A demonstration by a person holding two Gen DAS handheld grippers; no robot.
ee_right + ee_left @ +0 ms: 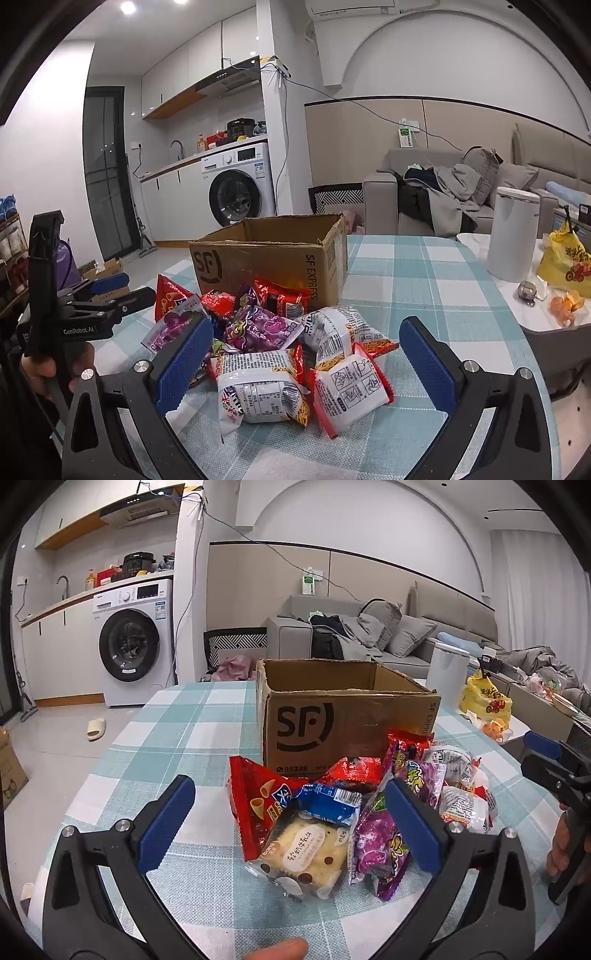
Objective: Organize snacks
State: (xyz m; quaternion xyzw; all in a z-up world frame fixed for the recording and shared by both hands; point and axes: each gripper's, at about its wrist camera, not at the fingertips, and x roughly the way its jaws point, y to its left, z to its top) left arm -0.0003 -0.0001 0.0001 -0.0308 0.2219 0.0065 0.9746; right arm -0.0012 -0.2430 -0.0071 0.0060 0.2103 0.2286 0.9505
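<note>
Many glossy snack pkts [266, 354], heaped.

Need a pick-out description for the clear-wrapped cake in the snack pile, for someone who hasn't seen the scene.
Start at the cardboard box on the checked tablecloth; the snack pile lies against its printed front. The cake sits at the pile's near edge, beside the red cone-snack bag. It is the only clear wrapper, showing pale yellow cake with dark dots.

table [207, 904] w/ teal plaid cloth | on it: SF cardboard box [343, 723], snack packs pile [280, 354]
</note>
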